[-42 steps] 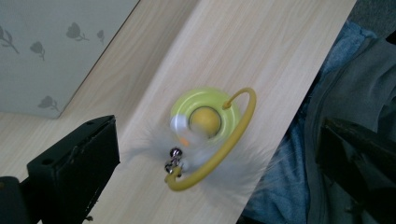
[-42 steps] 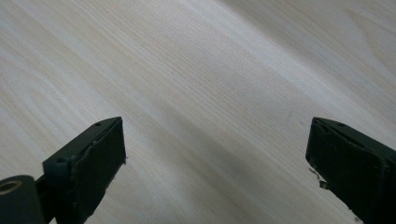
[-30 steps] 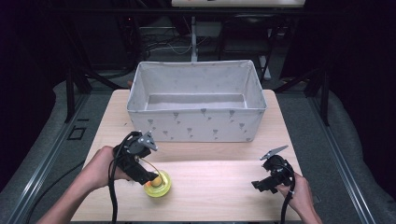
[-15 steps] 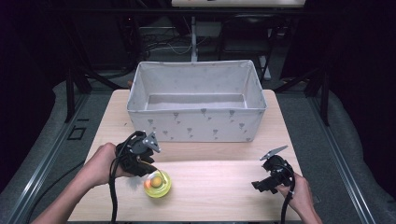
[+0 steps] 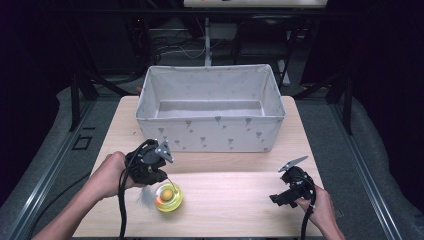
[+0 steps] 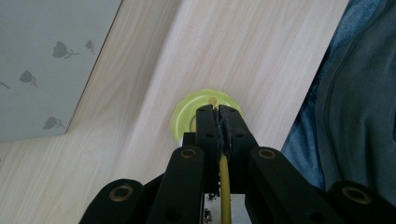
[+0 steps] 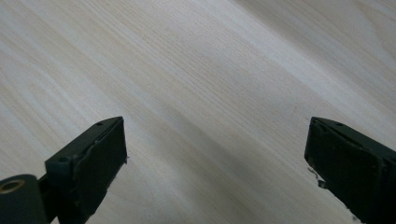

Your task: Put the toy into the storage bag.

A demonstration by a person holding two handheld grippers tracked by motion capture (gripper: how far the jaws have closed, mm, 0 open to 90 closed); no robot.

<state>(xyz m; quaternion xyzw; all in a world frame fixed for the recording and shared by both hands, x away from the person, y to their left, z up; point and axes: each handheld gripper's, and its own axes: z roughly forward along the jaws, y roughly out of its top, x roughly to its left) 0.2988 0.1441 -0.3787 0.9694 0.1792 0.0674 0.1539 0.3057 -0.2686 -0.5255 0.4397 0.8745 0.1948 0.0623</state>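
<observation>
A yellow-green round toy [image 5: 168, 197] with an orange ball in its middle lies on the wooden table [image 5: 240, 210] at the front left. A thin yellow rod [image 6: 224, 179] rises from it, and my left gripper [image 5: 160, 178] is shut on that rod just above the disc [image 6: 189, 112]. A pale feathery tuft [image 5: 144, 196] hangs beside the toy. In the left gripper view the jaws [image 6: 217, 112] are pressed together over the disc. My right gripper [image 5: 280, 197] rests low at the front right, open [image 7: 217, 154], with bare wood between its jaws.
A large grey fabric bin [image 5: 210, 132] with a flower print stands across the back half of the table, open at the top. Its front wall is close behind the left gripper. Dark floor and metal frames surround the table.
The left gripper has drawn back and up a little from the toy, so the orange ball now shows. The right gripper has stayed put.
</observation>
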